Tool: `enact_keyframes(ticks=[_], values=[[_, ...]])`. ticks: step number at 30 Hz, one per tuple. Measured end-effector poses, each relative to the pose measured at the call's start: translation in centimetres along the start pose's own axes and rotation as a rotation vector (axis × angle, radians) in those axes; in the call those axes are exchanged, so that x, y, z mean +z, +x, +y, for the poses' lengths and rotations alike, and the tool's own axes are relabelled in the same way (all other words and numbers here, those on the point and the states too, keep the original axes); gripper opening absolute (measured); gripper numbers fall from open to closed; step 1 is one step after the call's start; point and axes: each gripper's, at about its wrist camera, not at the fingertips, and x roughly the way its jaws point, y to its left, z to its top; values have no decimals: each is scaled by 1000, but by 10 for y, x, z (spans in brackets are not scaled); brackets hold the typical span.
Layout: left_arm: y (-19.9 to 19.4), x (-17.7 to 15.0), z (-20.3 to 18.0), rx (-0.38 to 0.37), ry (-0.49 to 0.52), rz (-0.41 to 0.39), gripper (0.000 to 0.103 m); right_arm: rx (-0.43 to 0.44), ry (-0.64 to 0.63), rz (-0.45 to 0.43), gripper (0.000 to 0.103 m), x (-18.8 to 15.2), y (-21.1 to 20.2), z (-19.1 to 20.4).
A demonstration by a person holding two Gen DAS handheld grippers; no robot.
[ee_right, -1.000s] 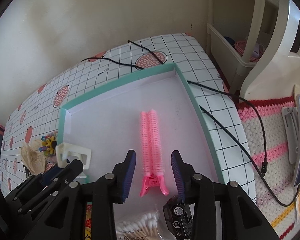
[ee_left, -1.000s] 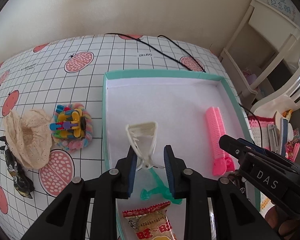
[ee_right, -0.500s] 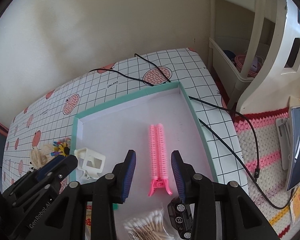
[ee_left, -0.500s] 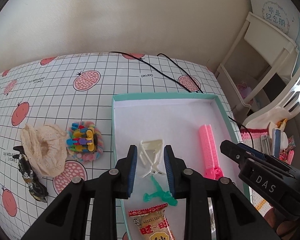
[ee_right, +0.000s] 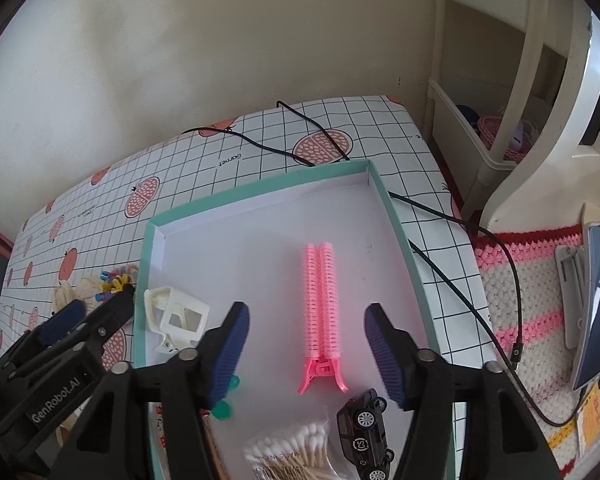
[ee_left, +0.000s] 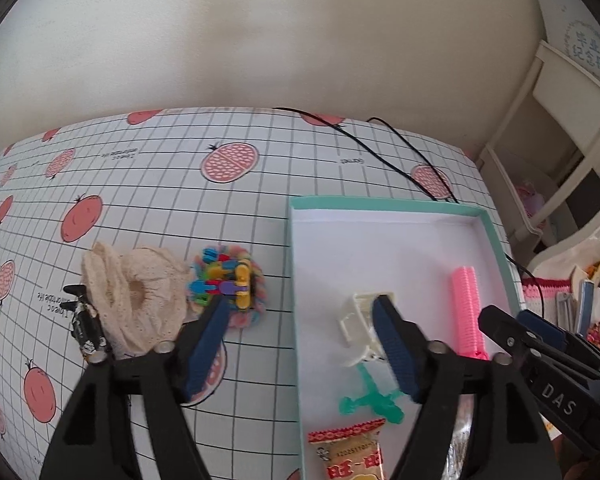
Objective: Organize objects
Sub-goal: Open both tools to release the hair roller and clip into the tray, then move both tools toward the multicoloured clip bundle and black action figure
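A teal-rimmed white tray (ee_left: 380, 202) (ee_right: 260, 190) lies on the checked tablecloth. On its floor lie a white claw clip (ee_left: 358, 318) (ee_right: 176, 316), a pink roller clip (ee_left: 466, 308) (ee_right: 319, 292) and a green plastic piece (ee_left: 370, 398). My left gripper (ee_left: 300, 344) hangs over the tray's left rim, its jaws opening with nothing between them. My right gripper (ee_right: 306, 354) hovers above the pink roller clip, jaws opening too; the clip rests on the tray and the pads do not touch it. Left of the tray sit a colourful scrunchie with clips (ee_left: 228, 284) and a cream scrunchie (ee_left: 132, 300).
A snack packet (ee_left: 348, 456), cotton swabs (ee_right: 296, 452) and a black toy car (ee_right: 364, 428) fill the tray's near end. A black cable (ee_right: 440, 216) runs past the tray's right side. A dark clip (ee_left: 84, 324) lies by the cream scrunchie. White shelving (ee_right: 540, 80) stands at the right.
The left gripper let go of the white claw clip, which now lies in the tray, then pulled up and leftward. Both grippers' jaws have spread much wider.
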Motion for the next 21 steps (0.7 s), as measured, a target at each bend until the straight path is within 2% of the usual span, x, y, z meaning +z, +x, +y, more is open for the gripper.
enact_keyframes(ticks=[2, 5, 11, 13, 21], values=[[0, 0, 4, 24, -9, -5, 84, 1, 0, 0, 75, 0, 1, 1], [-1, 1, 9, 44, -24, -13, 94, 5, 2, 8, 82, -1, 4, 0], [-1, 2, 17, 71, -57, -21, 98, 3, 5, -3, 102, -2, 3, 0], [-1, 2, 19, 80, -69, -24, 101, 4, 5, -5, 103, -2, 3, 0], [-4, 4, 22, 65, -93, -47, 102, 4, 7, -5, 103, -2, 3, 1]])
